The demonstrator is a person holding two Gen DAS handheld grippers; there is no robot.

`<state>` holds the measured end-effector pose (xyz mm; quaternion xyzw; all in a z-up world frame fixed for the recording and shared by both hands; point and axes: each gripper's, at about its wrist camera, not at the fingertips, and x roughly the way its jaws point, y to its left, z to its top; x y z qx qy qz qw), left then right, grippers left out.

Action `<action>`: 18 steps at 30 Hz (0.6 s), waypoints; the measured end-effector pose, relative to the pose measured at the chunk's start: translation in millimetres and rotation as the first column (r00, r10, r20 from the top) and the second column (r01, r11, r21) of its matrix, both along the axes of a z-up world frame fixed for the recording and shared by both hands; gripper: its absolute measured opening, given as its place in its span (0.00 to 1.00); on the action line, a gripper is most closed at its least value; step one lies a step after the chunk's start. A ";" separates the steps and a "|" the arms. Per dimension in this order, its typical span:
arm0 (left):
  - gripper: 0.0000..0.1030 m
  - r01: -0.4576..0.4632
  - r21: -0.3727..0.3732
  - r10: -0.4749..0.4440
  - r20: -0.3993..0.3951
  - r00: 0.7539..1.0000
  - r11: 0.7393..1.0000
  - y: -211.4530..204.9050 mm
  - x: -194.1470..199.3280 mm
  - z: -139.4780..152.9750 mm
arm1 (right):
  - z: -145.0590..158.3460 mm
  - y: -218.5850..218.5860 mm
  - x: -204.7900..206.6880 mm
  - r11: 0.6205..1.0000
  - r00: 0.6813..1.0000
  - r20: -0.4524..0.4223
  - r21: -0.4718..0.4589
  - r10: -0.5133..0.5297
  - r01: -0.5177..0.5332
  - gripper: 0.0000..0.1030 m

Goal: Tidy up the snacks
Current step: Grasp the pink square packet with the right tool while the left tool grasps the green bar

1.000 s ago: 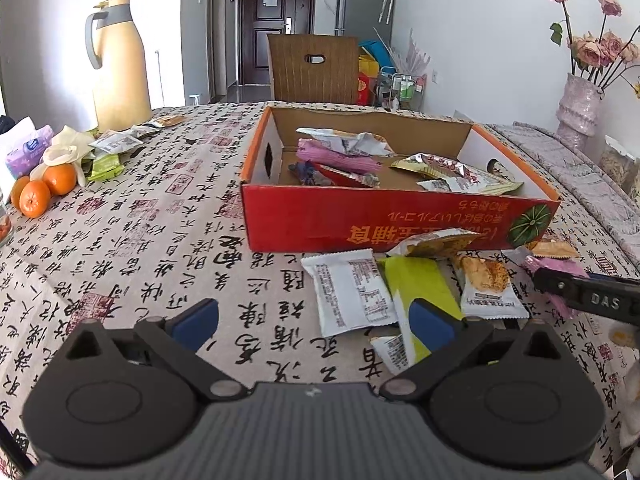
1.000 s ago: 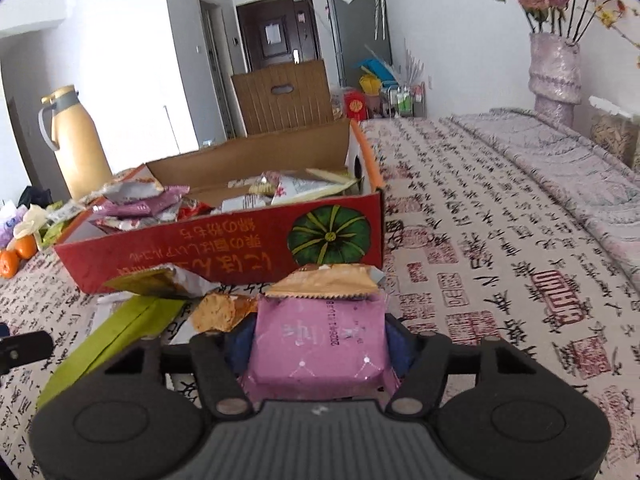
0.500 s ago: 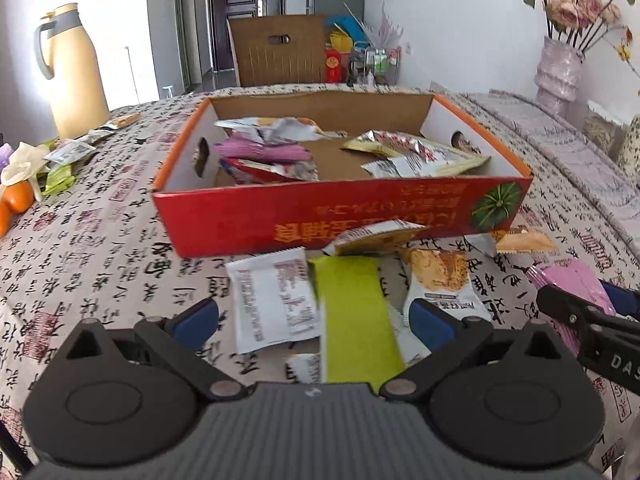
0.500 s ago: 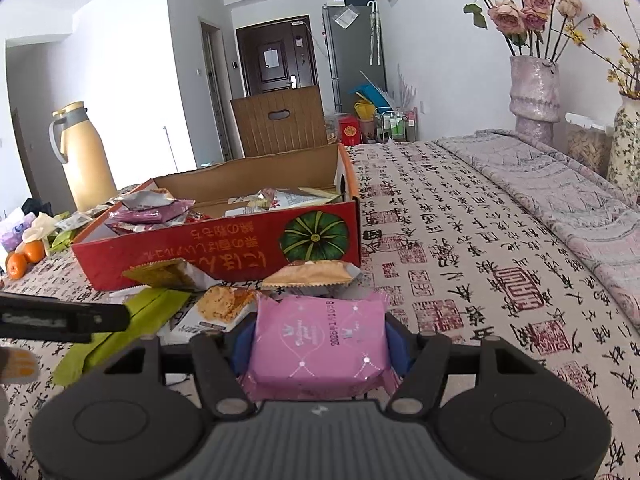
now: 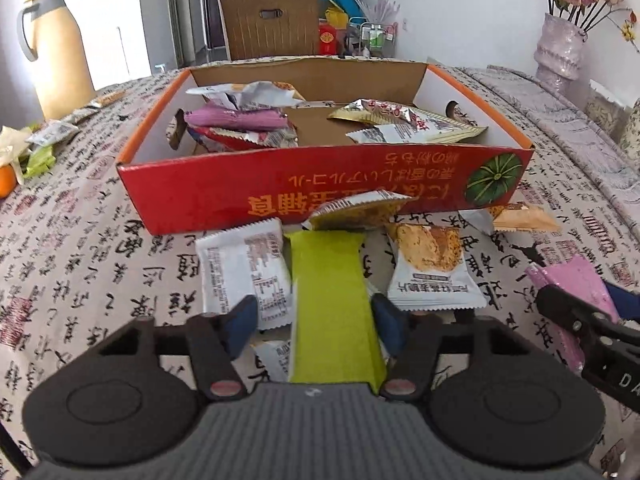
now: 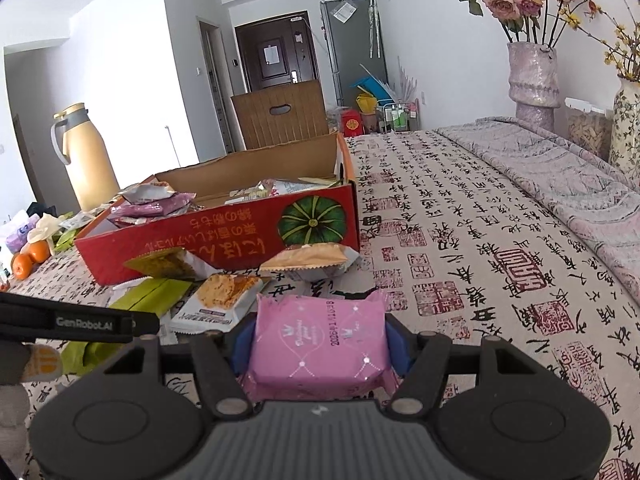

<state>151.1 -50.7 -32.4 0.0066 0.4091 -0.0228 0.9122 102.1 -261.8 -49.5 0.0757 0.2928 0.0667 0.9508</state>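
Note:
A long green packet [image 5: 330,288] lies on the tablecloth in front of the red cardboard box [image 5: 320,184]. My left gripper [image 5: 312,322] straddles it with its jaws closing; the right pad touches the packet's edge, the left pad stands a little off it. Beside the green packet lie a white packet [image 5: 244,268] and a biscuit packet [image 5: 430,268]. My right gripper [image 6: 318,344] is shut on a pink packet [image 6: 316,332], held just above the table to the right of the pile. Several snack packets lie inside the box.
A gold packet [image 5: 356,212] and an orange one [image 5: 520,218] lean at the box's front wall. A tan thermos [image 5: 56,52] and oranges [image 6: 30,258] stand far left, a flower vase [image 6: 532,76] far right, a chair back [image 5: 272,24] behind the table.
My left gripper came forward and down over the green packet, and its jaws narrowed from wide open around it. The right gripper kept its hold on the pink packet and shifted slightly.

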 end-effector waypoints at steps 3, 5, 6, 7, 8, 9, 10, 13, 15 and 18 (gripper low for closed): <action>0.38 0.009 -0.002 -0.009 0.010 1.000 1.000 -1.1 -2.1 2.4 | -0.3 0.5 -0.5 1.000 1.000 -0.002 -0.001 0.002 -0.002 0.62; 0.38 0.013 -0.005 -0.012 0.012 1.000 1.000 -0.1 -3.0 2.1 | -0.2 0.6 -0.2 1.000 1.000 -0.001 0.000 0.003 -0.003 0.62; 0.38 0.012 -0.007 -0.012 0.014 1.000 1.000 0.4 -3.5 2.3 | -0.1 0.8 -0.3 1.000 1.000 -0.001 0.001 0.004 -0.004 0.62; 0.37 0.012 -0.010 -0.012 0.017 1.000 1.000 1.4 -4.4 2.7 | -0.3 1.1 -0.4 1.000 1.000 -0.001 0.001 0.004 -0.004 0.62; 0.37 0.011 -0.014 -0.011 0.019 1.000 1.000 2.6 -5.2 3.2 | -0.3 1.3 -0.5 1.000 1.000 -0.001 0.001 0.004 -0.004 0.62; 0.37 0.011 -0.016 -0.010 0.023 1.000 1.000 3.4 -6.0 3.5 | -0.6 1.5 -0.5 1.000 1.000 -0.002 0.001 0.004 -0.004 0.62; 0.37 0.011 -0.018 -0.010 0.027 1.000 1.000 4.4 -7.2 4.2 | -0.5 1.3 -0.8 1.000 1.000 -0.001 0.001 0.004 -0.004 0.62; 0.37 0.014 -0.025 -0.013 0.041 0.999 1.000 7.3 -11.1 8.1 | -0.6 2.7 -0.9 1.000 1.000 -0.002 0.001 0.004 -0.004 0.62; 0.37 0.021 -0.026 -0.020 0.060 0.998 0.999 8.1 -15.5 12.3 | 0.0 4.4 -1.8 1.000 1.000 0.000 -0.002 0.006 -0.006 0.62; 0.36 0.028 -0.030 -0.026 0.085 0.996 0.999 9.2 -22.1 17.6 | 1.2 6.3 -3.2 1.000 1.000 0.003 -0.003 0.010 -0.010 0.62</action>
